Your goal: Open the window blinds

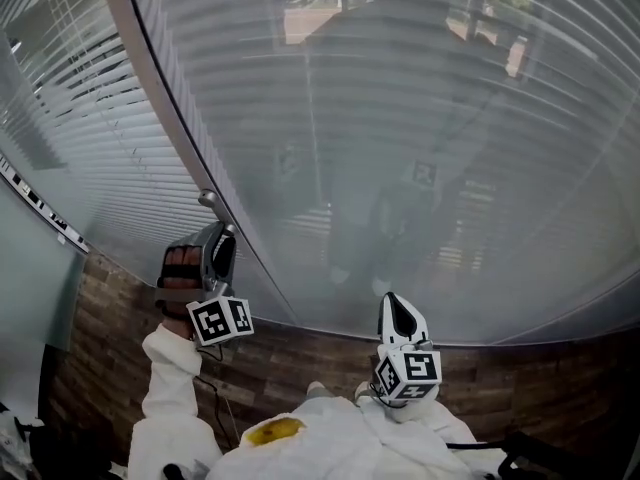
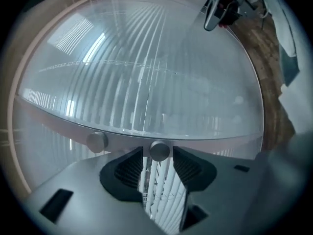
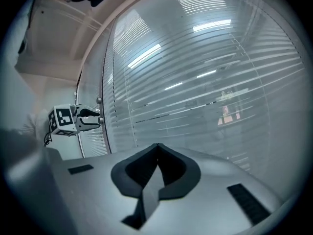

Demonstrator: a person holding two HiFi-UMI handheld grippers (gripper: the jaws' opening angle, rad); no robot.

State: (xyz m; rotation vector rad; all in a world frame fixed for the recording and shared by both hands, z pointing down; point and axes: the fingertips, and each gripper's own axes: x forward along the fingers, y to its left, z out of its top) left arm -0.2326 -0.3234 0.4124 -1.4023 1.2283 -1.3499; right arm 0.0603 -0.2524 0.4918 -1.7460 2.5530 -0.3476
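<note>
Head view puts our left claw [image 1: 218, 240] at lower left, spread, a knob [image 2: 159, 151] seemingly just off its tips; our right claw [image 3: 156, 154] is pressed together, empty. Blinds [image 1: 400, 118] fill the frame above.

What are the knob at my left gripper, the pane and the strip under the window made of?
Knob: looks like brushed metal, with a dull grey sheen.
Pane: glass, with reflections over the slats behind it.
Strip: wood or wood-look laminate, with brown plank grain.
</note>
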